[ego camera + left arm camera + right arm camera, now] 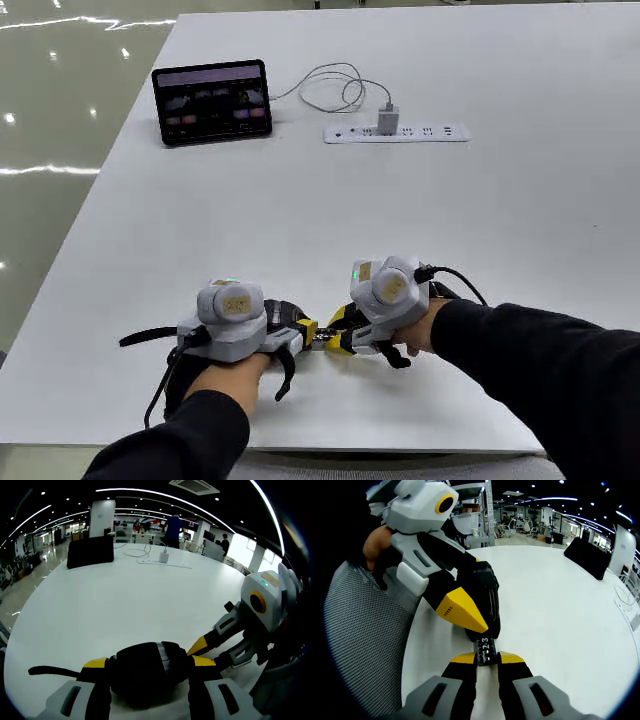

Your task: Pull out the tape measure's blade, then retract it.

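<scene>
- One tablet (pixel 211 101) stands toward the tabletop's (pixel 500 220) far left corner.
- The left gripper (pixel 149 662), one of two, clamps the single black tape measure (pixel 145 676) near the tabletop's front edge.
- The right gripper (pixel 488 659) pinches the short exposed blade (pixel 485 649).
- One power strip (pixel 430 132), holding one charger (pixel 387 119), lies toward the far edge.

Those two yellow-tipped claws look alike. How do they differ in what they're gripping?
The left gripper has its jaws wide apart around the black tape measure case; the right gripper has them nearly closed on the thin blade. The left gripper holds a bulky body, the right gripper a short flat strip just out of the case. Both have yellow tips and sit low over the white table.
</scene>
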Demonstrator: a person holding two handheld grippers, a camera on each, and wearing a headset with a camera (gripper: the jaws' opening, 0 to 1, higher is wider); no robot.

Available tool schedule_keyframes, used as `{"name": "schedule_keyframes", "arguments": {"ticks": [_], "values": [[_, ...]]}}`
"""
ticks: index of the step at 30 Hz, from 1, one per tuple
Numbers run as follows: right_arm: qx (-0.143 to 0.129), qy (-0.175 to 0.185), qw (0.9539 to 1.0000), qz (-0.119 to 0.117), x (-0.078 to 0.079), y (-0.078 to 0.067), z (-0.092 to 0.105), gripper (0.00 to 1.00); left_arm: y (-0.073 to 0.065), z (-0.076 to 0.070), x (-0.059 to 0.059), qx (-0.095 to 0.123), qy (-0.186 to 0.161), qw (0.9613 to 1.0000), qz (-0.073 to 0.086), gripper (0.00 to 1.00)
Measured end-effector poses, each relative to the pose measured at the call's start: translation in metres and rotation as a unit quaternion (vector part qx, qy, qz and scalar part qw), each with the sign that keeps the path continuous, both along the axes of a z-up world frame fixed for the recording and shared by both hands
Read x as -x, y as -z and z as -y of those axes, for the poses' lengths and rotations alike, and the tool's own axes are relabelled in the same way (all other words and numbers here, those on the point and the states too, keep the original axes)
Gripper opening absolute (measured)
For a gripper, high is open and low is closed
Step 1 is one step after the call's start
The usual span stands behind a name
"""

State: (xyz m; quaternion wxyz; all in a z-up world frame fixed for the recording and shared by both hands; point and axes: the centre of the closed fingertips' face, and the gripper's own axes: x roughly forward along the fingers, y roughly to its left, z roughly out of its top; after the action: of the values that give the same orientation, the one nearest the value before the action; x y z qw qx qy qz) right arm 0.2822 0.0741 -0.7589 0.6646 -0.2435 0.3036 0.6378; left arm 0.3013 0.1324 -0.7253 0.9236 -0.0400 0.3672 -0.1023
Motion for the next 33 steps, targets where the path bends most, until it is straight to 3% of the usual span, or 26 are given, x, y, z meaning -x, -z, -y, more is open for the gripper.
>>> {"name": "schedule_keyframes", "arguments": {"ticks": [15,24,33], "values": [[-0.009,0.007,0.9999,0.005,-0.001,-0.001,0.001,0.12,0.0,0.0,0.0,-0.001,0.0,1.0,0.001,0.58],[-0.007,-0.017,0.9996,0.022,-0.001,-0.001,0.004,0.11,0.0,0.0,0.0,0.001,0.0,1.0,0.0,0.58],[-0.013,-0.013,0.9998,0.012,0.0,-0.001,-0.008,0.1,0.001,-0.001,-0.001,0.003,-0.001,1.0,-0.001,0.58]]}}
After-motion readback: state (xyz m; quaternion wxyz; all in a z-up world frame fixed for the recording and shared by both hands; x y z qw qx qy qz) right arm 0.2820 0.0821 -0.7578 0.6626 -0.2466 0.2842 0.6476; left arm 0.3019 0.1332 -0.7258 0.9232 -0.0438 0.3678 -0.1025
